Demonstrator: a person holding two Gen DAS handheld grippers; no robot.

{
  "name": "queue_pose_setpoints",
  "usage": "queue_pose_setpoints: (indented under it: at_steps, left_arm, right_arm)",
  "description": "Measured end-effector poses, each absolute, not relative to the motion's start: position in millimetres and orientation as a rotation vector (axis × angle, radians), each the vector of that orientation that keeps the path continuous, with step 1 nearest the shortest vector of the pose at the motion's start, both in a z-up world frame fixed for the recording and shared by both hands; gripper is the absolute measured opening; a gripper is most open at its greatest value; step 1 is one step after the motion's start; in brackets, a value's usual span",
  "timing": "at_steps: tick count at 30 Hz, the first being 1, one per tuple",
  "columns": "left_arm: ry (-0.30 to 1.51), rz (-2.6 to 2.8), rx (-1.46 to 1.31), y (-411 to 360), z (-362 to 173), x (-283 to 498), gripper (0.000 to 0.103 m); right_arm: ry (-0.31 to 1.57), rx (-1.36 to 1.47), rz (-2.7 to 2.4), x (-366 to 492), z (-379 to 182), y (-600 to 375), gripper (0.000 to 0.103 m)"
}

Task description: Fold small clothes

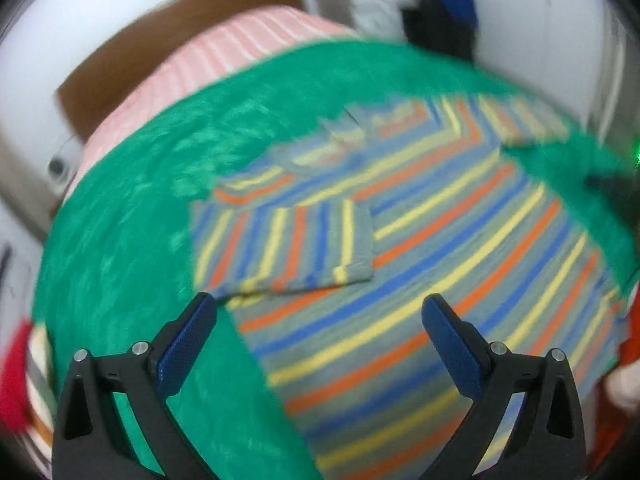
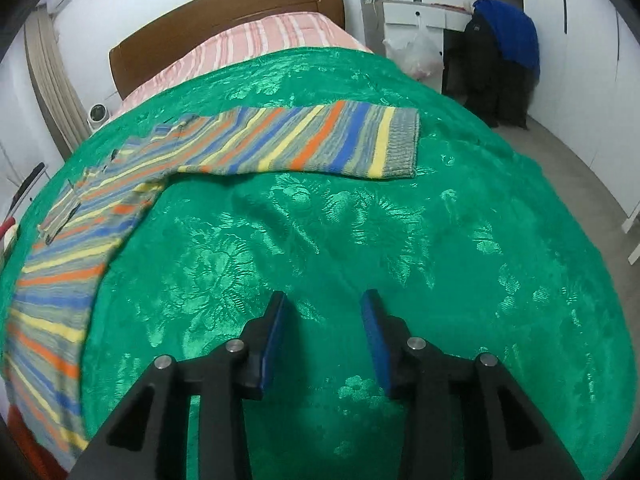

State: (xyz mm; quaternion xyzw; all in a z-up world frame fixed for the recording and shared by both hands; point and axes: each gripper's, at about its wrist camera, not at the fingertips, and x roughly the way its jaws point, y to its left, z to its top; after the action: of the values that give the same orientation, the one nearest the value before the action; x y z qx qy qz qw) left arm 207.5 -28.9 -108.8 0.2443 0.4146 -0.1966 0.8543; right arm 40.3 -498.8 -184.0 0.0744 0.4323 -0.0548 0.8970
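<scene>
Striped sweater [image 1: 420,248] lies flat on the green bedspread [image 1: 132,208], which covers the bed. Its near sleeve [image 1: 288,248] is folded across the chest, in the left wrist view just beyond the left claw [image 1: 316,312], up toward eleven o'clock. That claw hangs above the sweater's body with its blue pads [image 1: 188,344] spread wide and nothing between them. The picture is blurred.

Over on the right wrist view the other sleeve [image 2: 304,144] is stretched straight out across the bedspread [image 2: 360,240], its grey ribbed cuff [image 2: 402,144] at about one o'clock from the right claw [image 2: 324,312]. The right claw is partly open, pads a modest gap apart, empty, bare green cloth beneath it, well apart from the sleeve.

As for containers, a pale plastic bag [image 2: 416,54] sits on the floor by a white cabinet [image 2: 416,16] past the bed's far corner; I cannot tell what is in it. No writing can be read anywhere. A pink striped quilt [image 2: 256,46] meets the brown headboard [image 2: 224,16].
</scene>
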Motion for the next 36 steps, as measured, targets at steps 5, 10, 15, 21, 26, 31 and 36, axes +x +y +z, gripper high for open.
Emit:
queue_pose_setpoints:
  at_steps: [5, 10, 15, 21, 26, 31, 36]
  left_arm:
    - [0.909, -0.467, 0.654, -66, -154, 230, 0.102]
    - [0.960, -0.467, 0.595, -46, -181, 250, 0.092]
    - [0.969, -0.470, 0.495, -42, -178, 258, 0.006]
    - [0.831, -0.263, -0.009, 53, -115, 271, 0.005]
    - [0.728, 0.138, -0.534, 224, -98, 249, 0.005]
    - [0.796, 0.384, -0.763, 318, -149, 220, 0.004]
    - [0.858, 0.412, -0.763, 318, -182, 216, 0.003]
  right_arm:
    - [0.864, 0.103, -0.128, 36, -192, -493, 0.041]
    - [0.825, 0.100, -0.122, 33, -195, -490, 0.041]
    - [0.790, 0.104, -0.122, 29, -198, -489, 0.041]
    - [0.784, 0.108, -0.122, 28, -198, -490, 0.041]
    - [0.779, 0.102, -0.125, 27, -199, -490, 0.041]
    - [0.776, 0.096, -0.130, 27, -199, -488, 0.041]
    - [0.782, 0.087, -0.135, 28, -199, -486, 0.041]
